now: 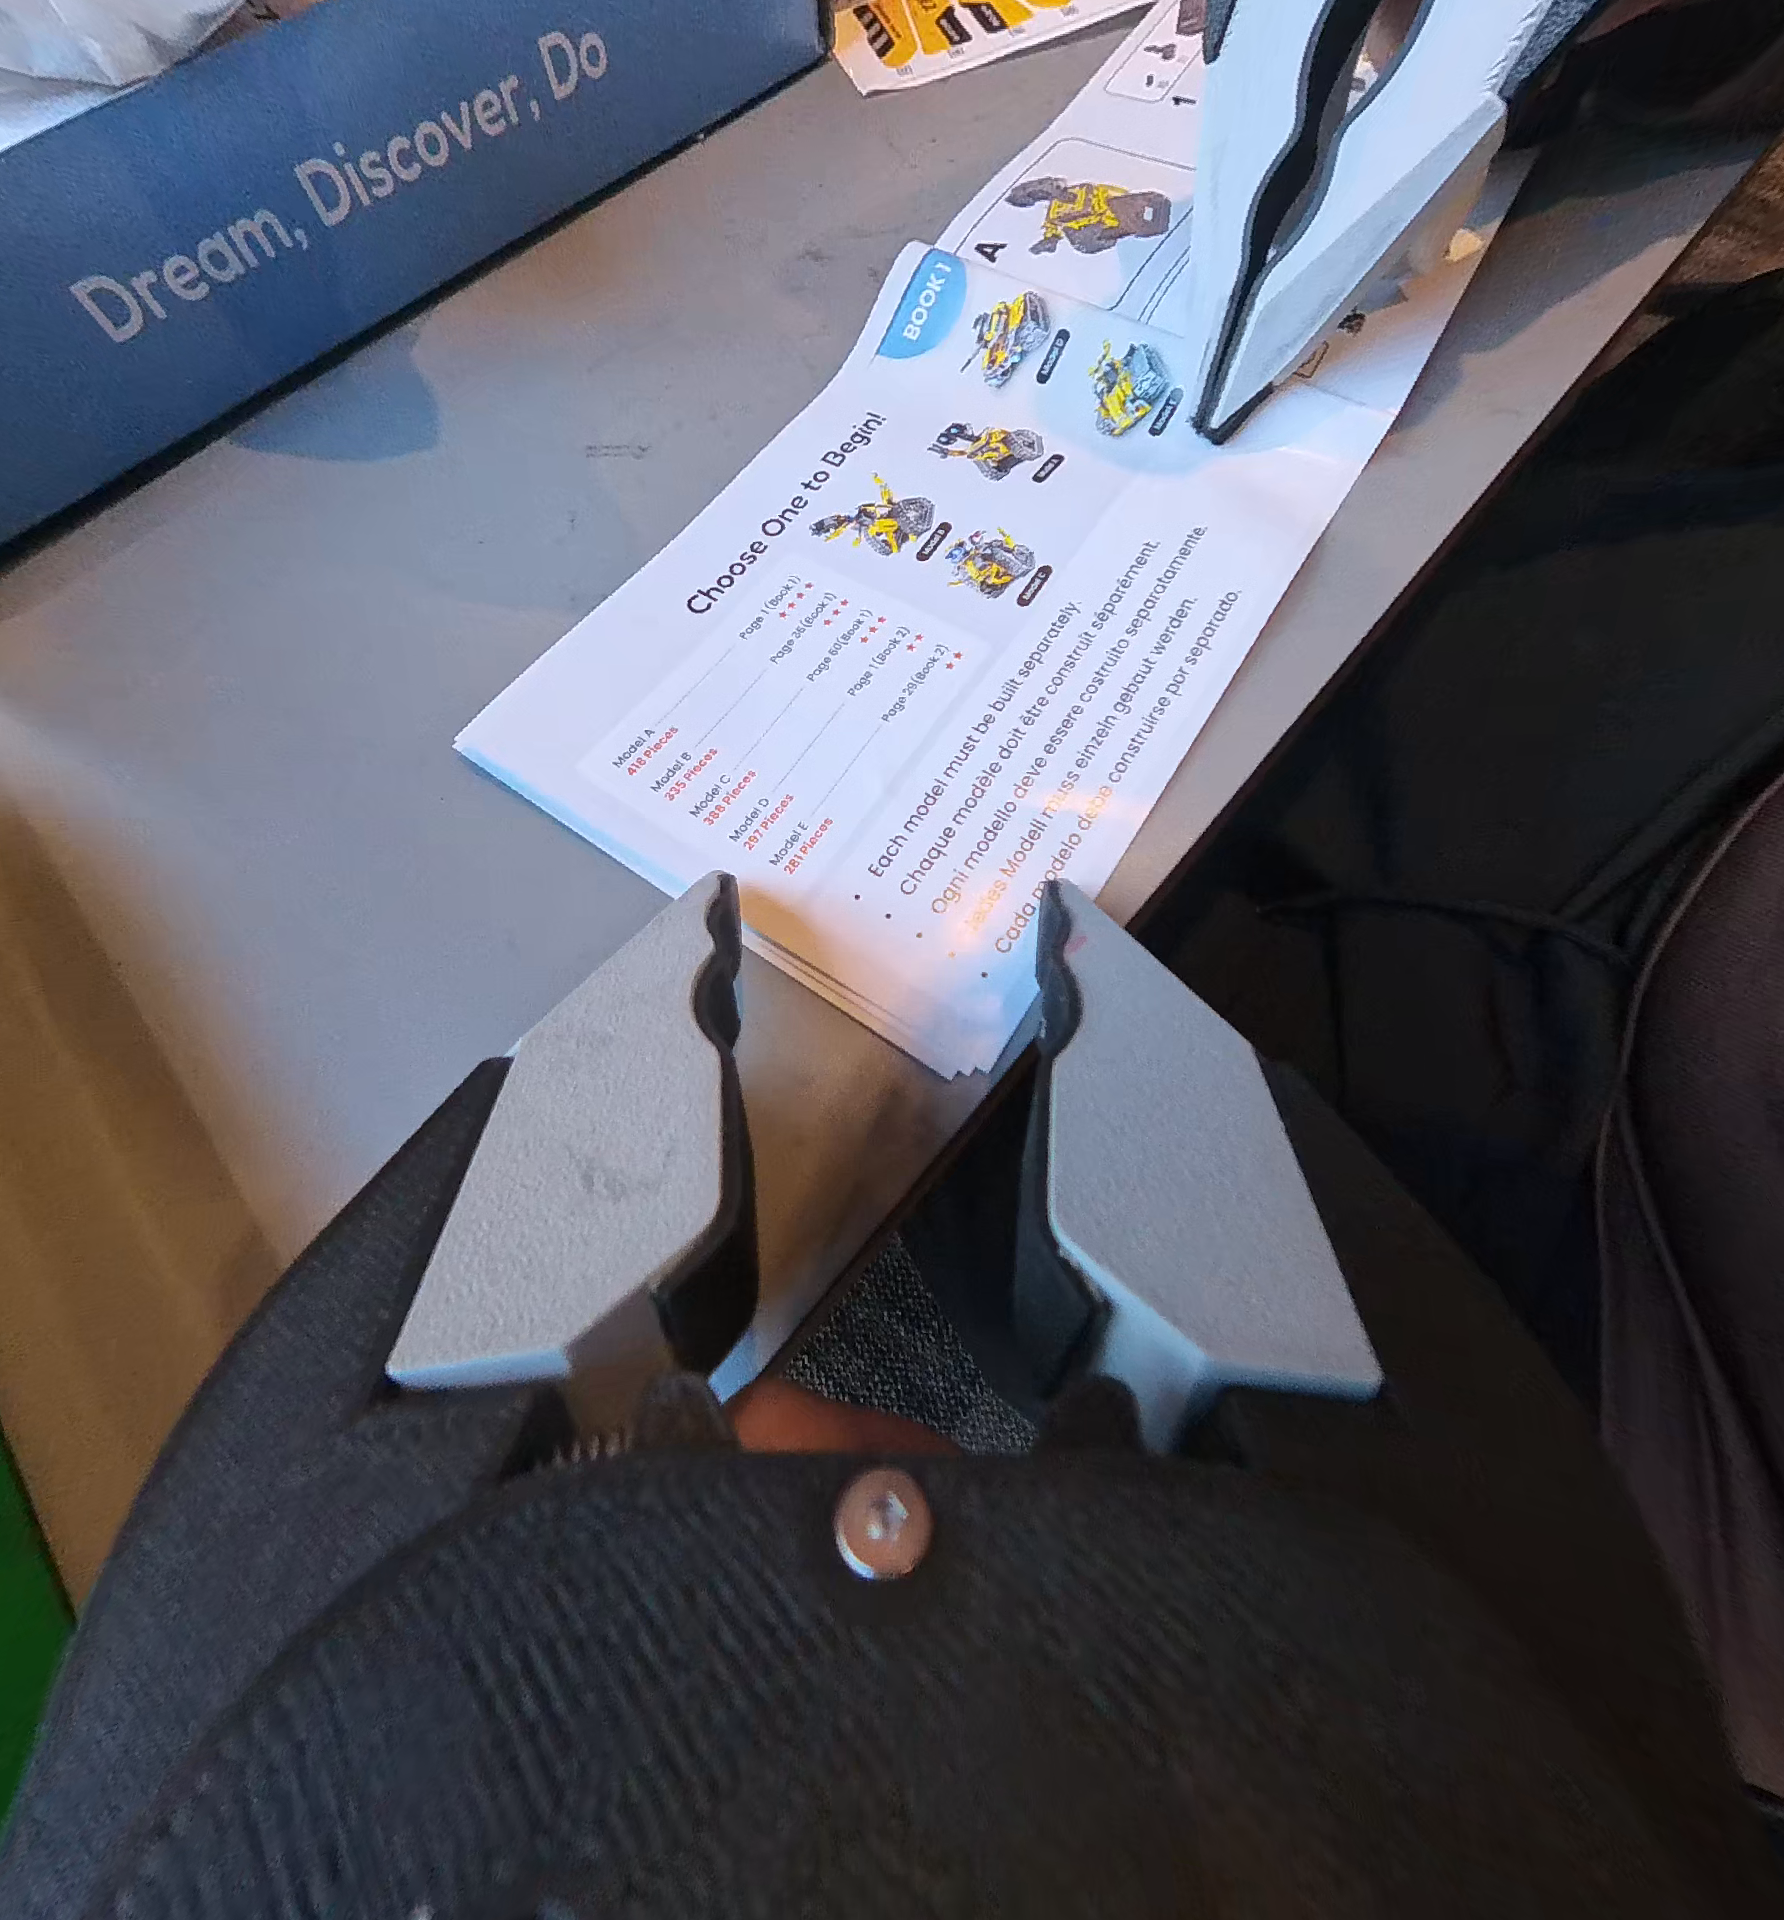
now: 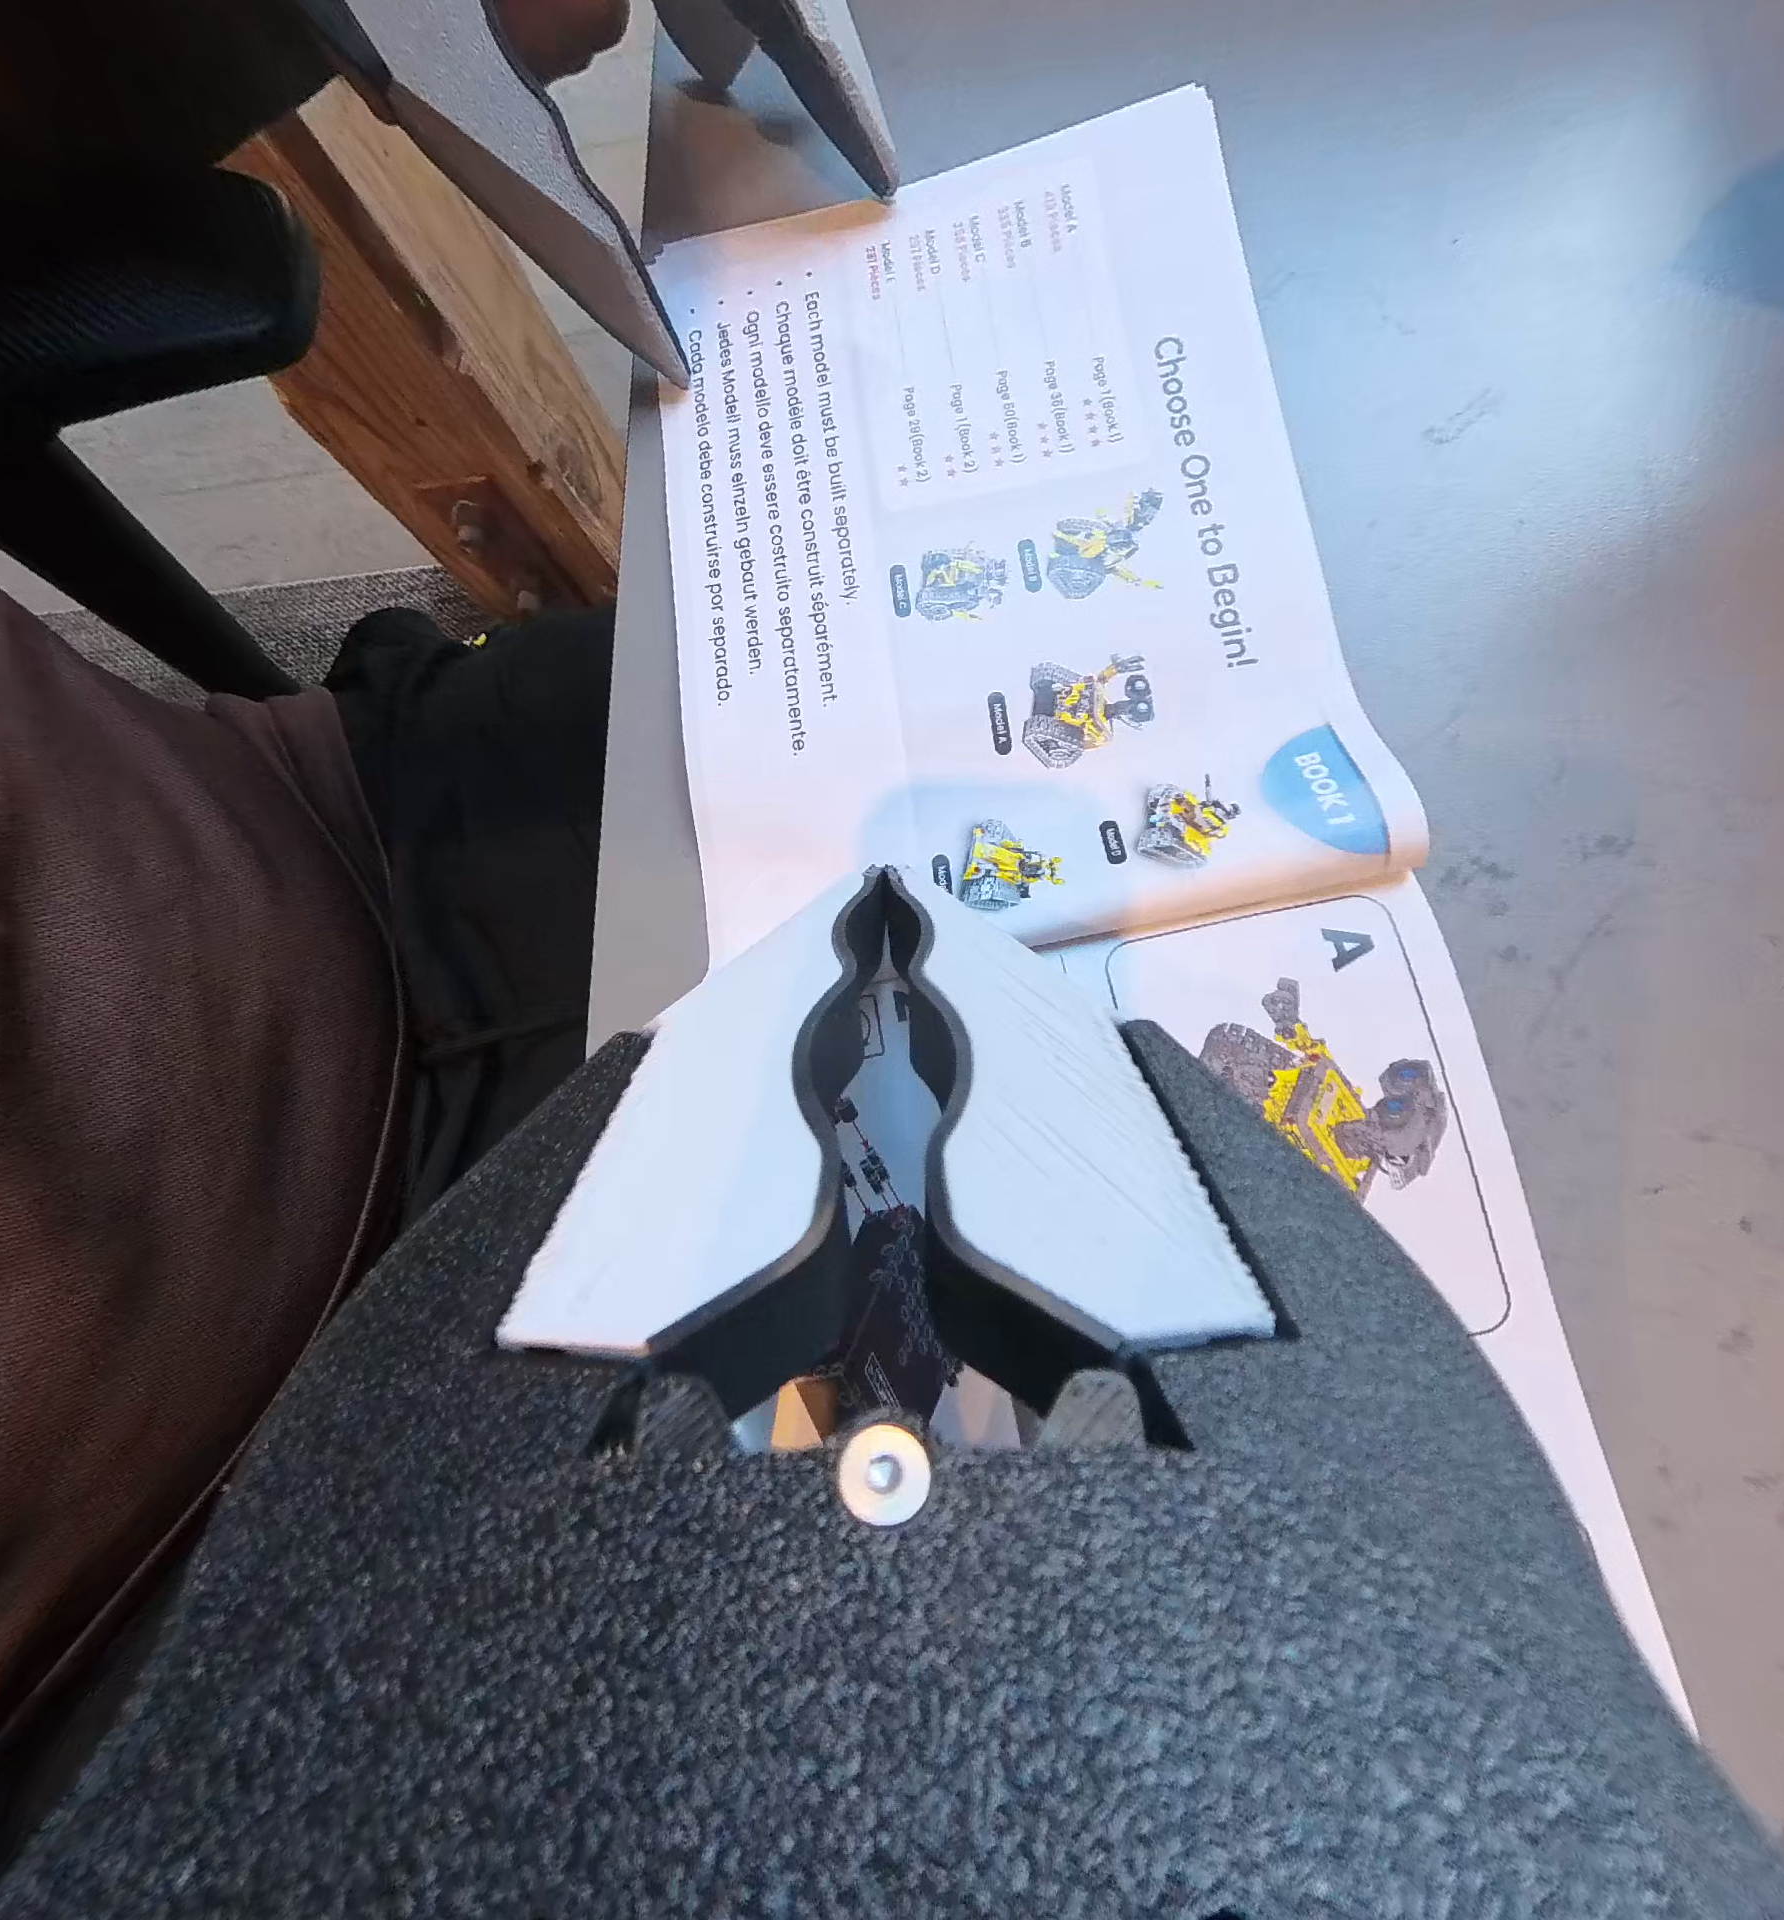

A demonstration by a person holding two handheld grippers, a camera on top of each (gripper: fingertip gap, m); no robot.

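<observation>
An open white instruction booklet [image 1: 898,665] with pictures of yellow and grey models lies on the grey table [image 1: 348,644], along its near edge. My left gripper [image 1: 890,902] is open, its grey fingers straddling the booklet's near corner just above the stacked page edges. My right gripper [image 2: 886,879] is shut, empty, with its white fingertips touching the left page close to the centre fold. The booklet [image 2: 1023,499] fills the middle of the right wrist view. The left gripper [image 2: 784,286] shows there at the far end, and the right gripper [image 1: 1216,424] shows at the top of the left wrist view.
A dark blue box [image 1: 244,260] stands at the back left, a yellow sticker sheet [image 1: 950,31] behind the booklet. The table edge [image 1: 1387,665] runs just beside the booklet, with a person's dark clothing [image 2: 140,1039], a black chair arm [image 2: 88,291] and a wooden post [image 2: 431,343] beyond. The gap from one gripper's tips to the other's is roughly 15 cm.
</observation>
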